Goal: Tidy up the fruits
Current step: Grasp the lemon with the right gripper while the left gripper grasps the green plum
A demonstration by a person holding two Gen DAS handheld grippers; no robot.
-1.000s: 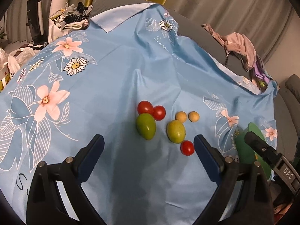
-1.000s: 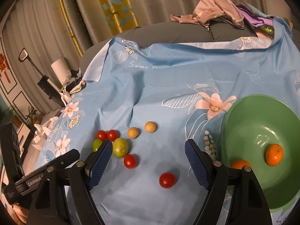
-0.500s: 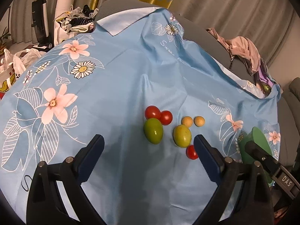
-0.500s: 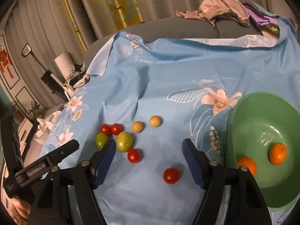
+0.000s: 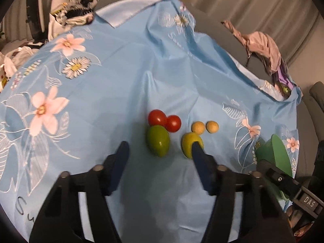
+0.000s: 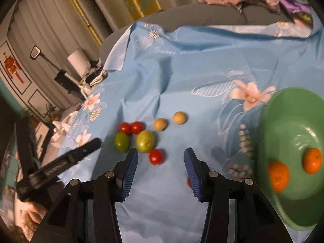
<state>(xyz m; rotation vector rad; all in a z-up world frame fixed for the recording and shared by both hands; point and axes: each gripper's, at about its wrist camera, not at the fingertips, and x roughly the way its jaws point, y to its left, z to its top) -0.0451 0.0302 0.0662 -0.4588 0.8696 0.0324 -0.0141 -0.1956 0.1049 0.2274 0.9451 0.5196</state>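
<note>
Two oranges (image 6: 278, 176) already sit in the green bowl (image 6: 291, 109) while both grippers, left gripper (image 5: 160, 151) and right gripper (image 6: 161, 158), jaws just narrowed and empty, hover over the loose fruits; next comes closing on one red tomato (image 6: 156, 156).

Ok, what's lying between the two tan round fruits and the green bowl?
Nothing but bare floral blue cloth. The right wrist view shows the tan round fruits well left of the green bowl, with only printed flowers between.
</note>
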